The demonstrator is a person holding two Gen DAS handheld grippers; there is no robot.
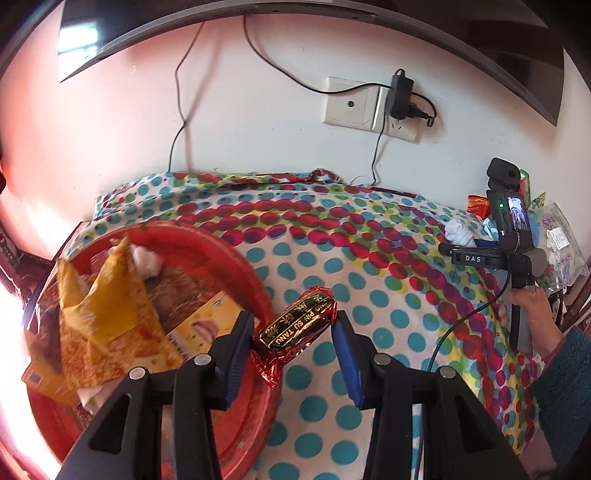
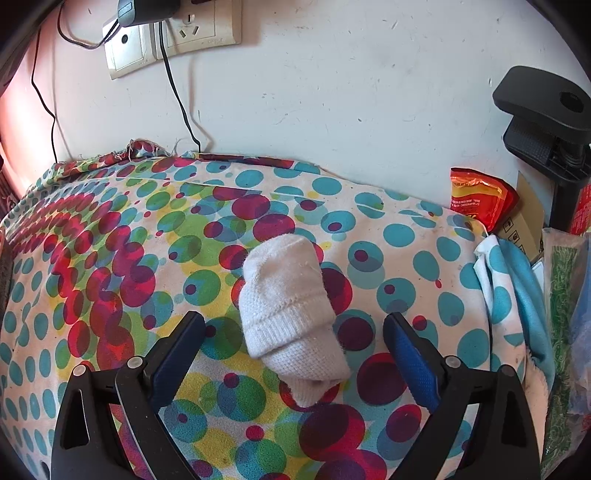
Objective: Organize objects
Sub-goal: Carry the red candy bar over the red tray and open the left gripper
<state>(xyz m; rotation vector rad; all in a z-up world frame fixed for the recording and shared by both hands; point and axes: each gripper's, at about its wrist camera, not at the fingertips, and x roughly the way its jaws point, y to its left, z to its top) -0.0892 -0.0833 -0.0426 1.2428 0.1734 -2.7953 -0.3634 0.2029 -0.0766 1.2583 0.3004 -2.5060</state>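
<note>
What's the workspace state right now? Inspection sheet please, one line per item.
Surface: polka-dot cloth covers the tabletop.
Job's things: wrapped candy held over the red tray rim; white sock lies on the cloth.
Tray contents: yellow snack bag, yellow box, white wad.
Clutter: red packet, blue cloth and bags at the right edge.
Grippers: left claw shut on the candy; right claw open, sock between its fingers, untouched.
Cables: black leads run from the wall sockets down behind the table.
Surroundings: white wall, dark screen above, black clamp at right.
</note>
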